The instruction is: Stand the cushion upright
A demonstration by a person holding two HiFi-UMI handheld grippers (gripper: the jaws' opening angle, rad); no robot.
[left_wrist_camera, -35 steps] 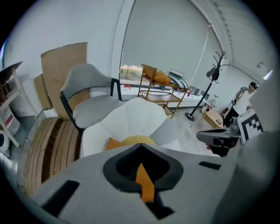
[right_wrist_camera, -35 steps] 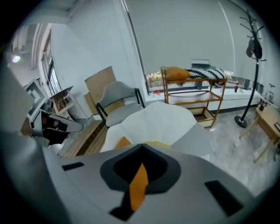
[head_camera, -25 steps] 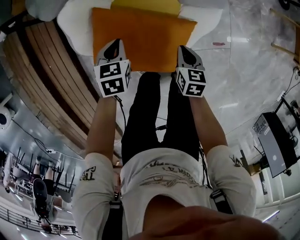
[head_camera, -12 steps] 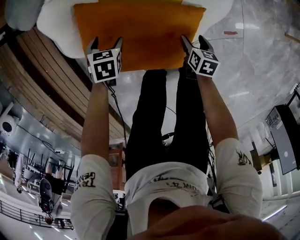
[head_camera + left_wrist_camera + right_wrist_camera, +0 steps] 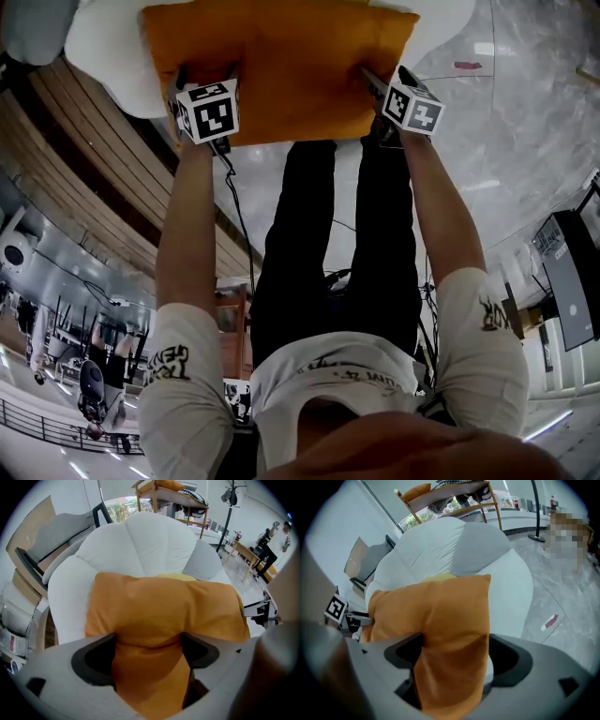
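The orange cushion [image 5: 281,66] lies on the big white puffy seat [image 5: 103,47]. The left gripper [image 5: 147,651] and the right gripper [image 5: 454,656] are at its near edge, one by each corner. Their jaws are opening wide, with the cushion's edge between them. The cloth fills the gap, so it is hard to be sure, but the jaws do not seem to squeeze yet. This looks like the grabbing step. Next, both should close on the edge and tip the cushion up.
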